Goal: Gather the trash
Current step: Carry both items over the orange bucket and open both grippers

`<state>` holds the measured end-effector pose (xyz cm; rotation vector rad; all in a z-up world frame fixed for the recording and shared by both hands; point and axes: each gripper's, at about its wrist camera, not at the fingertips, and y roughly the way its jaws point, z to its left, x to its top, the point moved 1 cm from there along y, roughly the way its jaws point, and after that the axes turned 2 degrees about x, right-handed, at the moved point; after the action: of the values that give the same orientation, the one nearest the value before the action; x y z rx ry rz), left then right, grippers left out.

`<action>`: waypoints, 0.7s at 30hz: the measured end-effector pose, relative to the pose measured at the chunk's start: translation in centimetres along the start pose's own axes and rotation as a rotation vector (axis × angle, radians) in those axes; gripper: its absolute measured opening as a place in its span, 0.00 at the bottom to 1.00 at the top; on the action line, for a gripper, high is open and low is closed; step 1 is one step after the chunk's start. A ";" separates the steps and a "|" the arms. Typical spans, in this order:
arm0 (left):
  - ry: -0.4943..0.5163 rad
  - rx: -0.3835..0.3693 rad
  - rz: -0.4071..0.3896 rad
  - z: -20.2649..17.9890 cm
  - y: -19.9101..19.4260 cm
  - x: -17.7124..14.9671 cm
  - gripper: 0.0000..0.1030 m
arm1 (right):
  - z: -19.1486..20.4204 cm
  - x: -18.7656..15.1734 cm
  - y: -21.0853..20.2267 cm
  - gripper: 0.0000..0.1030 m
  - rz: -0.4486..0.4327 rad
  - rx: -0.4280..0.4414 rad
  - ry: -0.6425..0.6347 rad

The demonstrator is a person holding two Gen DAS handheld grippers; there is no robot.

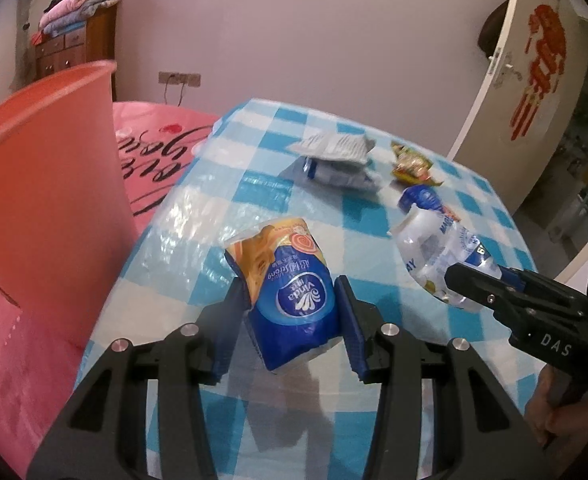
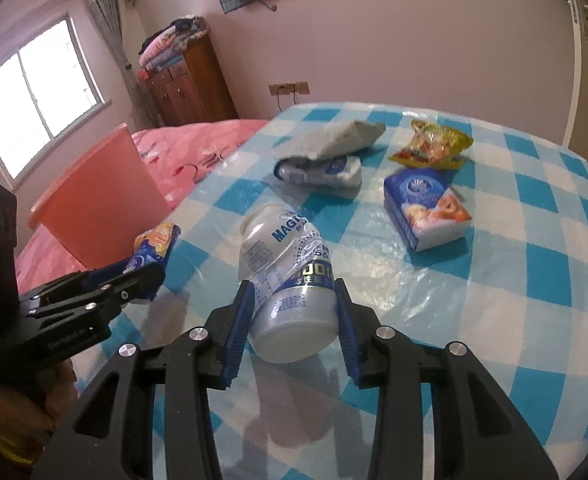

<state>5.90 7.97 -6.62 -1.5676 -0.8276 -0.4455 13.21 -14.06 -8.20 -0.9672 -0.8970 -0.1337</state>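
Observation:
My left gripper [image 1: 292, 292] is shut on a blue and orange tissue pack [image 1: 290, 280], held just above the checked table [image 1: 254, 200]. It also shows in the right wrist view [image 2: 154, 246]. My right gripper [image 2: 292, 300] is shut on a crumpled white plastic bottle [image 2: 286, 280], which also shows in the left wrist view [image 1: 437, 252]. The orange bin [image 1: 42, 184] stands at the left, beside the table; it also shows in the right wrist view [image 2: 98, 208].
On the table lie a grey and white crumpled wrapper [image 2: 329, 156], a yellow snack bag [image 2: 433, 144] and a blue tissue pack [image 2: 425, 208]. A pink bed [image 2: 198, 148] lies beyond the table's left edge. A wooden cabinet [image 2: 186, 88] stands by the far wall.

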 end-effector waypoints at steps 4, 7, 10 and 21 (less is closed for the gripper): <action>0.007 -0.022 -0.042 -0.1 -2.0 1.2 0.45 | 1.1 1.2 -1.4 0.40 -0.032 0.026 -0.004; 0.003 -0.035 -0.073 0.2 -3.6 2.1 0.45 | 2.3 2.4 -2.3 0.40 -0.054 0.049 -0.012; 0.001 -0.033 -0.107 0.9 -5.3 3.3 0.46 | 3.7 3.9 -2.8 0.40 -0.071 0.082 -0.024; -0.074 0.092 -0.259 7.9 -11.2 8.0 0.46 | 11.7 11.2 -1.3 0.40 -0.091 0.240 -0.100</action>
<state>1.80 17.55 5.33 -1.4039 -1.0994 -0.5301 12.77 -2.90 3.55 -0.7148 -1.0249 -0.0536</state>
